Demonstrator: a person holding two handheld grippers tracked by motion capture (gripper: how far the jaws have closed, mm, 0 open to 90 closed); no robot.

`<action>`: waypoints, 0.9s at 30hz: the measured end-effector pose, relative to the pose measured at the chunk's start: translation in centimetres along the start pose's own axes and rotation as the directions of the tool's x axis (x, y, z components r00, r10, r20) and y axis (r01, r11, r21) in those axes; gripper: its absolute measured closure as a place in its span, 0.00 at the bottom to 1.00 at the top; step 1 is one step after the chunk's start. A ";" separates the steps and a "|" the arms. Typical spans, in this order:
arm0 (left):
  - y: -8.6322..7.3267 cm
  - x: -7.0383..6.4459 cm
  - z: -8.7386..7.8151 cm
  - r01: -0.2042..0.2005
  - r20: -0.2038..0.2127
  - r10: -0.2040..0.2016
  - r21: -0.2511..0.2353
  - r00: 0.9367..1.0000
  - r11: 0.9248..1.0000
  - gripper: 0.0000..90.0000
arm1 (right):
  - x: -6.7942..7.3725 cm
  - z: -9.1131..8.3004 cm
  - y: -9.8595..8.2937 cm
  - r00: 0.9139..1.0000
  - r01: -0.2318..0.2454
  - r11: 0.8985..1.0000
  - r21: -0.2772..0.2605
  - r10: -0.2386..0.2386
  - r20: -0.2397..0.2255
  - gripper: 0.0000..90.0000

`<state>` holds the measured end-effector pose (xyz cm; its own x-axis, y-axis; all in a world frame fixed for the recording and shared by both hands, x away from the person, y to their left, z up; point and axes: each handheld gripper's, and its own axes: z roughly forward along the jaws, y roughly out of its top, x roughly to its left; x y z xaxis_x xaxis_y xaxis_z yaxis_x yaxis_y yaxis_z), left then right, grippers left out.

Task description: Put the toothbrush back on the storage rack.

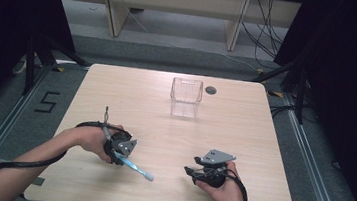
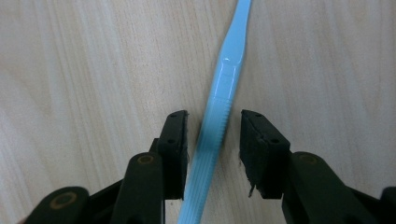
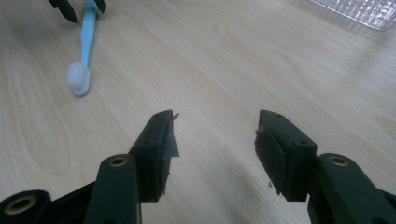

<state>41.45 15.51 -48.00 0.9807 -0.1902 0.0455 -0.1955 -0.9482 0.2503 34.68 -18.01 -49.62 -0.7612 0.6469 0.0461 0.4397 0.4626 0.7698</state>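
**Inspector:** State of the left gripper (image 1: pixel 121 157)?

**Assistant:** Its jaws are spread, one on each side of the light blue plastic toothbrush (image 2: pixel 215 125) with a gap either way — nothing is pinched. The ribbed handle runs between the black pads (image 2: pixel 173 140) in the left gripper view. The brush lies flat on the pale wood-grain table (image 1: pixel 243 137), near the front left, with its white bristle head (image 1: pixel 149 177) pointing toward the front centre.

**Inspector:** And the right gripper (image 3: pixel 215 140)?

**Assistant:** Jaws wide apart, empty, low over bare tabletop at the front right. In the right gripper view the toothbrush sits farther off at upper left, and a ribbed edge of the clear plastic rectangular basket (image 3: pixel 355 9) shows at upper right.

**Inspector:** Where is the basket?

**Assistant:** Upright toward the far middle of the table, well apart from both grippers, just beside a round grey cable grommet (image 1: pixel 210 90).

**Inspector:** Any legible writing?

**Assistant:** One mark — a black "5" (image 1: pixel 47 102) on the floor left of the table. No brand can be read on the toothbrush.
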 end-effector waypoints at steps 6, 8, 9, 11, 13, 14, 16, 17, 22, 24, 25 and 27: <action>0.3 0.1 0.2 -0.015 0.017 0.014 0.028 1.000 1.000 0.71 | 0.1 0.1 0.0 1.000 -0.001 1.000 0.003 0.001 -0.004 0.53; 0.4 0.2 0.2 -0.018 0.021 0.017 0.031 1.000 0.999 0.72 | 0.1 0.0 0.0 1.000 0.005 1.000 0.003 -0.005 -0.003 0.53; 0.4 0.1 0.2 -0.016 0.021 0.016 0.029 1.000 0.999 0.72 | 0.2 0.0 0.0 1.000 -0.012 1.000 0.006 0.012 -0.003 0.53; 0.5 0.1 0.2 -0.018 0.029 0.017 0.036 0.999 0.999 0.73 | 0.2 0.0 0.0 1.000 -0.004 1.000 0.004 0.004 -0.003 0.53; 0.5 0.1 0.3 -0.019 0.031 0.018 0.039 0.999 0.999 0.74 | 0.1 0.0 0.0 1.000 -0.001 1.000 0.002 0.001 -0.003 0.53; 0.6 0.2 0.3 -0.022 0.037 0.020 0.046 0.999 0.999 0.74 | 0.1 0.0 0.0 1.000 0.000 1.000 0.003 0.000 -0.004 0.53; 0.7 0.2 0.3 -0.022 0.041 0.020 0.049 0.999 0.999 0.75 | 0.1 0.0 0.0 1.000 0.002 1.000 0.003 -0.002 -0.004 0.53; 0.7 0.2 0.3 -0.025 0.046 0.022 0.055 0.999 0.998 0.76 | 0.1 0.1 0.0 1.000 0.009 1.000 0.001 -0.009 -0.002 0.53; 0.9 0.2 0.3 -0.025 0.057 0.021 0.065 0.998 0.998 0.79 | 0.1 0.1 0.0 1.000 0.005 1.000 0.001 -0.005 -0.002 0.53; 1.0 0.2 0.3 -0.024 0.064 0.019 0.076 0.998 0.997 0.80 | 0.1 0.1 0.0 1.000 -0.003 1.000 0.002 0.003 -0.005 0.53; 1.0 0.2 0.3 -0.023 0.065 0.017 0.082 0.998 0.996 0.80 | 0.0 0.0 0.0 1.000 0.015 1.000 -0.001 -0.015 0.001 0.53; 1.1 0.1 0.3 -0.020 0.068 0.013 0.095 0.998 0.995 0.82 | 0.0 0.1 0.0 1.000 0.019 1.000 -0.005 -0.019 0.003 0.53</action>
<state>41.29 14.36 -48.02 0.9755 -0.2194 -0.0169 -0.2142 -0.9643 0.1560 34.73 -17.95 -49.67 -0.7680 0.6397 0.0299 0.4228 0.4715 0.7739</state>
